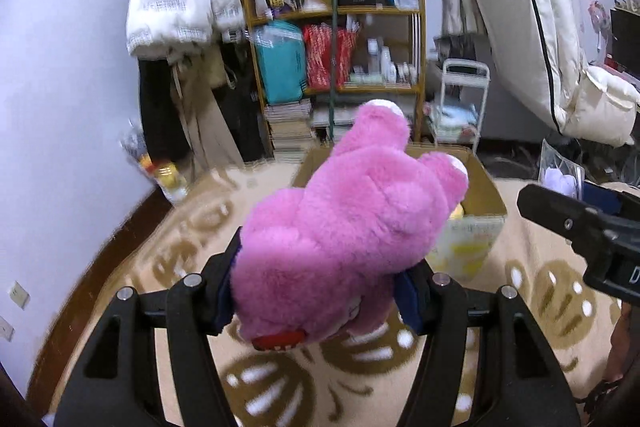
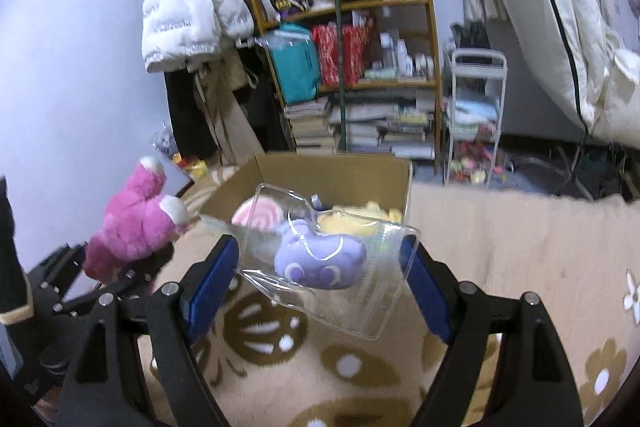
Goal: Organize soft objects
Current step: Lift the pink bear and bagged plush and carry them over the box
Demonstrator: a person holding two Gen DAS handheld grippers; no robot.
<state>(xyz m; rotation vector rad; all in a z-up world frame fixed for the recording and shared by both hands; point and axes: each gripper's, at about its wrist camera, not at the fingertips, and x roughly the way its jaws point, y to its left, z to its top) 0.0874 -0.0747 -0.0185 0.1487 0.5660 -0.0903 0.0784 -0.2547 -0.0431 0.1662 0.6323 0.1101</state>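
Pink plush is clamped between the narrowed pads of the left gripper [image 1: 316, 291]: a pink plush bear [image 1: 352, 211] is held in the air, its white-tipped limbs pointing toward the cardboard box [image 1: 486, 195] that stands on the patterned rug [image 1: 192, 239]. From the left wrist view the bear hangs just short of the box's near left corner, partly over its opening. The grip appears to be taken on only one end of a bulky, yielding body, so a slide out of the pads could be expected if the toy is swung quickly, and a release made too early would probably leave it on the rug beside the box or draped over the rim. To the right of the bear, the right gripper [image 2: 320, 267] is closed on a clear plastic case [image 2: 340, 267], held just in front of the box's near wall, with a small purple plush [image 2: 320, 263] enclosed in it. The case is smooth and thin-walled, so slipping or buckling under pressure is judged possible, and a collision of the two loads over the single opening could be caused by simultaneous approaches. Inside the box, a yellow plush [image 2: 360, 221] and a pink-and-white swirled plush [image 2: 250, 217] are seen lying on the floor of it, partly through the case.
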